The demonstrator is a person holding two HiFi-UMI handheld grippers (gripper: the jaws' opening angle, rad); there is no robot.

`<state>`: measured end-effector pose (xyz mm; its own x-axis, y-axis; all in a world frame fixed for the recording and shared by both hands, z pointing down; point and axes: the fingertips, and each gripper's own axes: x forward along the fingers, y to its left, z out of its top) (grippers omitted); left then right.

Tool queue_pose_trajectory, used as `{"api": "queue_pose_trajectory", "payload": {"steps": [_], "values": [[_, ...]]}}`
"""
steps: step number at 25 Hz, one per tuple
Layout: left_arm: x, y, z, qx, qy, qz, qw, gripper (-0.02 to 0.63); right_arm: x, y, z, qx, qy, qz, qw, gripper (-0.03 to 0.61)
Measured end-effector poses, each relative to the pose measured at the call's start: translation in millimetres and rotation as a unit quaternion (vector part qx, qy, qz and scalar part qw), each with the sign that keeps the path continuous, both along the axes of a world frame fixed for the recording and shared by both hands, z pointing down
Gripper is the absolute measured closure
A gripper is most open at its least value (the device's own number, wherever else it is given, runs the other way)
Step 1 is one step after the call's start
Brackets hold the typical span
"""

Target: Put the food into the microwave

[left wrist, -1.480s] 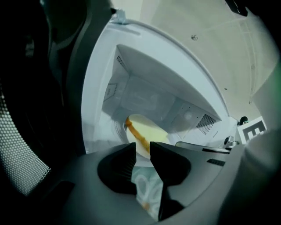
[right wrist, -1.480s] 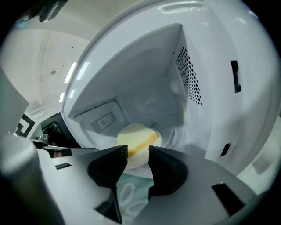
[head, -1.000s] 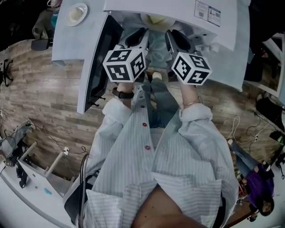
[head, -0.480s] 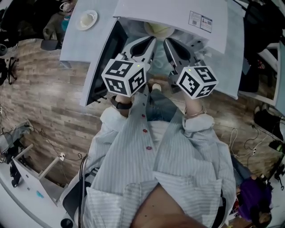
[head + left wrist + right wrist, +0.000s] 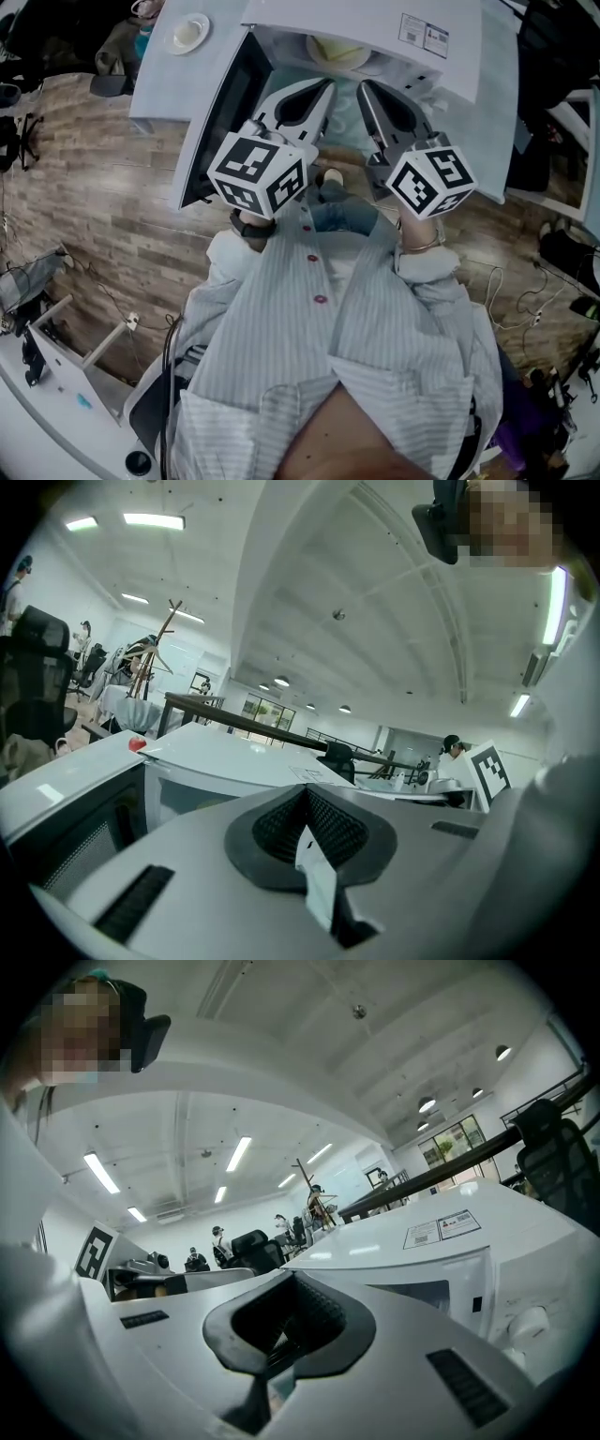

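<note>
Microwave door [image 5: 220, 122] swung left, food [image 5: 337, 52] inside, left gripper [image 5: 325, 87] and right gripper [image 5: 364, 89] jaws closed, empty.

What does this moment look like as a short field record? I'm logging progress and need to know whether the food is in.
microwave: white, standing on a table
door: open, swung out to the person's left
food: pale yellow, on a plate inside the cavity
left gripper: jaws together, holding nothing, in front of the opening
right gripper: jaws together, holding nothing, beside the left one
dish: white, on the table left of the microwave
task status: food appears placed; door not yet shut
</note>
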<state>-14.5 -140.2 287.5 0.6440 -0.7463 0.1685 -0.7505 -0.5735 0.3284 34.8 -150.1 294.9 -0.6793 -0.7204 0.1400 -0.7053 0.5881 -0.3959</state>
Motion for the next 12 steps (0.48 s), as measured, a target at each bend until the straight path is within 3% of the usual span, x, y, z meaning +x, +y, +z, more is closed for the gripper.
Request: {"api": "queue_pose_trajectory", "payload": {"steps": [12], "values": [[4.9, 9.8, 9.6, -0.012, 0.001, 0.011, 0.9999, 0.604, -0.3, 15.8, 0.5, 0.000, -0.003, -0.003, 1.000, 0.546]]}}
